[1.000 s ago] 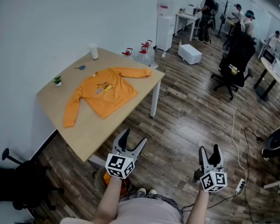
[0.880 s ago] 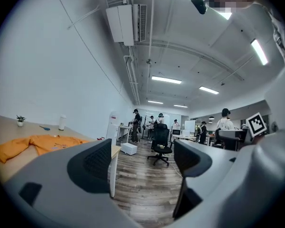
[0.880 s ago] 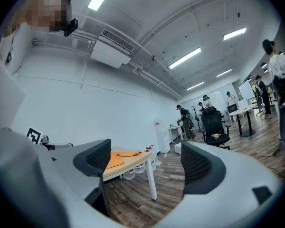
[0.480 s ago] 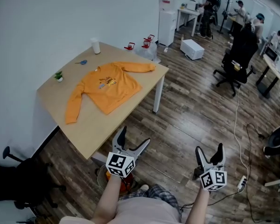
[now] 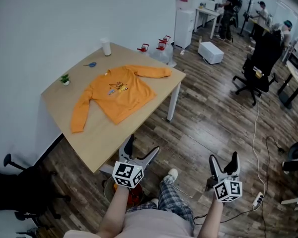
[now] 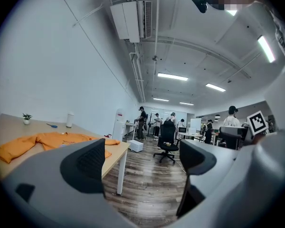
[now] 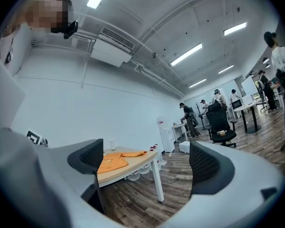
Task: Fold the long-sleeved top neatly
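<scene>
An orange long-sleeved top (image 5: 114,89) lies spread flat on a light wooden table (image 5: 97,143), both sleeves stretched out to the sides. The top (image 6: 47,140) shows low at the left of the left gripper view, and as a small orange patch, the top (image 7: 115,159), in the right gripper view. My left gripper (image 5: 138,151) hangs open over the floor just short of the table's near corner, nothing between its jaws. My right gripper (image 5: 223,163) is open too, further right above the floor and well away from the table.
On the table's far side stand a white cup (image 5: 106,46), a small potted plant (image 5: 65,79) and blue scissors (image 5: 91,64). Red-capped bottles (image 5: 161,46) sit on the floor behind it. A water dispenser (image 5: 184,19), office chairs (image 5: 260,63) and people are at the back right.
Both grippers' jaws have spread wider. The table and top have shifted nearer and lower in the head view, and a foot has come forward below.
</scene>
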Tool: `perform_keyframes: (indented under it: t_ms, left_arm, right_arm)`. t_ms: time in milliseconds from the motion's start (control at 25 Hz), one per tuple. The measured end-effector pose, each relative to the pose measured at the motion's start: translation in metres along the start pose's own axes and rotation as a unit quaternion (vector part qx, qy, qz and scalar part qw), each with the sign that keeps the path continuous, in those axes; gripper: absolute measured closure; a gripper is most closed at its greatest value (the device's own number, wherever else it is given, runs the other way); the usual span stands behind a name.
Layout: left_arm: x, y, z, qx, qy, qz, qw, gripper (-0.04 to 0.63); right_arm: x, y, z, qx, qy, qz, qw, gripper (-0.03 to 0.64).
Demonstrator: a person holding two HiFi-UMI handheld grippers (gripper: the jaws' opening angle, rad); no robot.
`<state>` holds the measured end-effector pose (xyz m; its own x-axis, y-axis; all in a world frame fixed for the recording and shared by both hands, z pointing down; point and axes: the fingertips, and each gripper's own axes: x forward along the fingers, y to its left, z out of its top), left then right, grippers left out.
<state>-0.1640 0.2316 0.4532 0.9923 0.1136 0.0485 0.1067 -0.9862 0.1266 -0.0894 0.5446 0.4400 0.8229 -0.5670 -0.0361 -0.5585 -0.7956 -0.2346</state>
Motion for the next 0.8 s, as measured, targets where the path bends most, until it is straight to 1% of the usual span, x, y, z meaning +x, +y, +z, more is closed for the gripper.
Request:
perform_keyframes:
  t_ms: [160,320,440,520,640,800]
  left_arm:
    - [0.018,0.019,0.006,0.003,-0.006,0.02,0.9998,0.124]
    - [0.038,0.045,0.011,0.01,-0.012,0.051,0.9986,0.124]
    - [0.056,0.076,0.015,0.002,-0.017,0.078,0.9968,0.124]
    - [0.069,0.103,0.019,-0.006,-0.023,0.101,0.9946,0.124]
    - [0.09,0.145,0.027,-0.009,-0.026,0.159,0.9869,0.124]
    - [0.117,0.195,0.039,-0.015,-0.031,0.229,0.9728,0.124]
  right_arm:
    - [0.037,0.001,0.0,-0.001,0.0,0.022,1.0,0.069]
    - [0.09,0.003,-0.003,0.012,0.0,0.062,0.998,0.084]
    - [0.141,0.009,-0.006,0.019,0.002,0.091,0.996,0.095]
    - [0.186,0.02,-0.009,0.019,0.006,0.118,0.993,0.095]
    - [0.27,0.037,-0.014,0.018,0.025,0.175,0.984,0.102]
    - [0.374,0.064,-0.021,0.024,0.051,0.248,0.967,0.104]
